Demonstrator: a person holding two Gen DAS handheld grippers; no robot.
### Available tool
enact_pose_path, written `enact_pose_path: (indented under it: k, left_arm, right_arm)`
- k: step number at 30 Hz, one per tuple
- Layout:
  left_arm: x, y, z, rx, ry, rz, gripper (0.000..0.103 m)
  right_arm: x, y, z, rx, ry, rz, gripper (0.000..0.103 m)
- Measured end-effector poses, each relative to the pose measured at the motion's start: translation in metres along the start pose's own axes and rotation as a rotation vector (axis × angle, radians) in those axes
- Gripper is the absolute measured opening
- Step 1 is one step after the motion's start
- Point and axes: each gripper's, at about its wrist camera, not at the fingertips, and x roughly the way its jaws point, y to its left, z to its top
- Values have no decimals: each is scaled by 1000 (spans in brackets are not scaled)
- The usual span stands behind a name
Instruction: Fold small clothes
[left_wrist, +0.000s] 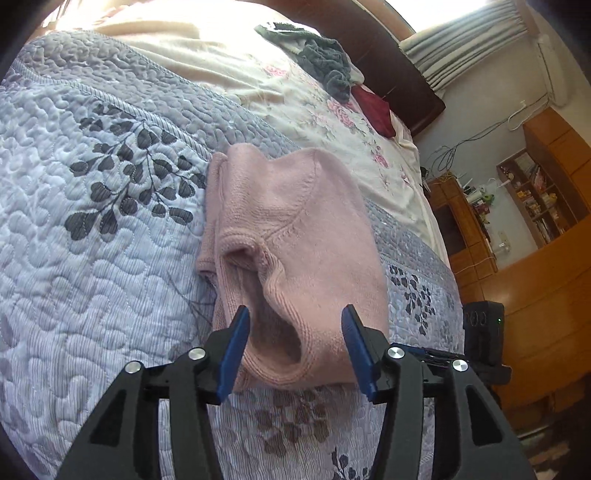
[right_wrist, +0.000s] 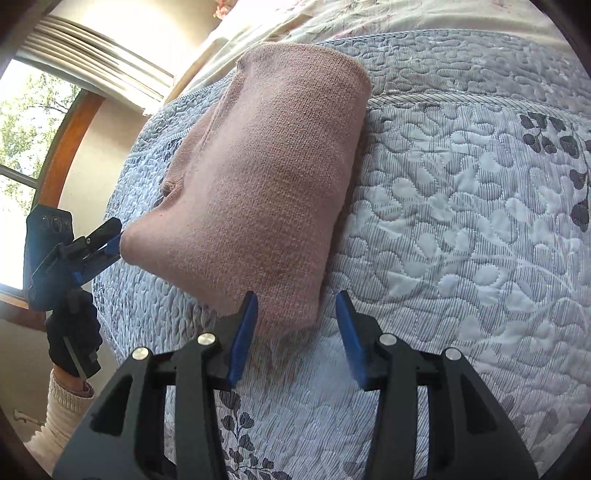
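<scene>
Both tongs, left (left_wrist: 295, 332) and right (right_wrist: 295, 317), are seen spread wide and empty at either end of the pink sweater (left_wrist: 288, 236), folded into a bundle on the quilt (left_wrist: 92, 221). Folding appears nearly finished; a closing pinch is called for next.

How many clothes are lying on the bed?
3 that I can make out: a pink sweater folded on the quilt near the grippers, a crumpled grey garment at the far end, and a dark red one beside it. More may be hidden.
</scene>
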Motion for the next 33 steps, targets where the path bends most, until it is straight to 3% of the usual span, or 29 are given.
enact_pose_path:
  k: [3, 4, 5, 6, 8, 10, 14, 16, 18, 20, 22, 24, 28, 33]
  left_arm:
    - [17, 1, -7, -32, 61, -2, 49]
    - [21, 1, -8, -36, 65, -5, 41]
    - [23, 2, -8, -44, 62, -37, 13]
    - [23, 4, -9, -64, 59, -74, 10]
    - [12, 9, -13, -86, 15, -117, 8]
    - [2, 16, -23, -81, -18, -94, 7]
    - [9, 48, -47, -157, 5, -75, 7]
    - [14, 54, -53, -173, -3, -94, 7]
    - [17, 53, -53, -177, -17, -105, 7]
    - [17, 47, -50, -151, -22, -90, 7]
    - [16, 43, -48, -125, -19, -75, 7]
    - [18, 43, -48, -115, -8, -65, 7]
    - [31, 44, -54, -105, 20, -35, 8]
    - [34, 40, -54, -85, 35, -5, 10]
  right_arm:
    - [0, 3, -2, 14, 1, 6, 45]
    - [-1, 4, -2, 12, 0, 2, 45]
    - [-2, 5, -2, 11, 0, 0, 45]
    - [-3, 5, -3, 10, -1, 0, 45]
    - [-6, 5, -4, 9, -4, 0, 46]
    - [-9, 3, -5, 18, -7, 12, 50]
    - [-1, -3, 0, 71, 6, 83, 55]
    - [10, -4, 2, 99, 29, 111, 68]
    - [23, -5, 2, 121, 58, 106, 68]
    - [33, -9, 1, 148, 87, 132, 62]
    - [35, -12, -2, 147, 81, 128, 39]
    - [33, -17, -6, 146, 71, 135, 31]
    - [37, -24, -18, 153, 82, 100, 24]
    - [39, -16, -17, 127, 94, 70, 25]
